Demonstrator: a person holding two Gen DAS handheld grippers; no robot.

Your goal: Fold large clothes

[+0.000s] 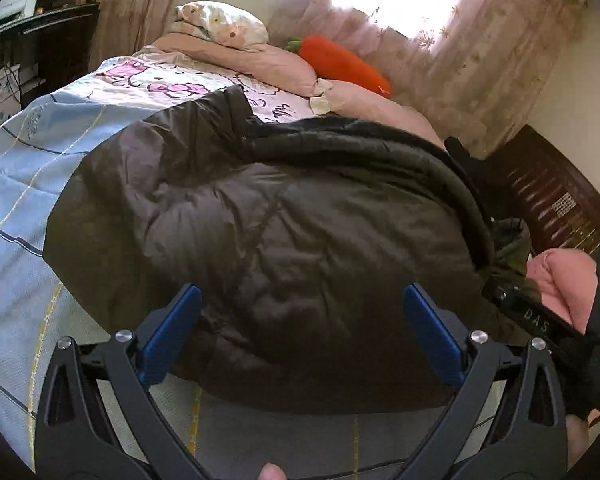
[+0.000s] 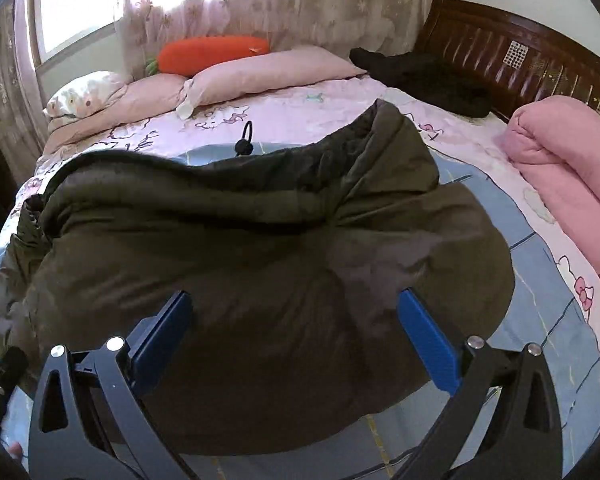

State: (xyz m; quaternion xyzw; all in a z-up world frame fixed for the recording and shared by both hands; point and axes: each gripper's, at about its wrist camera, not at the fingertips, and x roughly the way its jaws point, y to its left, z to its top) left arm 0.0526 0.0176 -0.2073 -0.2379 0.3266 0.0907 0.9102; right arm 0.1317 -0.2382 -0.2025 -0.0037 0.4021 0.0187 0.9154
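The left claw (image 1: 302,312) stands wide, its blue pads (image 1: 172,332) spread apart with nothing between them, poised over the near edge of the dark olive padded jacket (image 1: 284,232). The right claw (image 2: 296,320) is just as wide and grips nothing, above the same jacket (image 2: 260,264). The jacket lies bunched (partly doubled over itself) on the bed (image 2: 548,320), across a light blue checked sheet (image 1: 16,184). At 12 o'clock in the right view sits an orange carrot cushion (image 2: 212,54); at 2 o'clock, a rolled pink quilt (image 2: 568,172) and a wooden headboard (image 2: 500,44).
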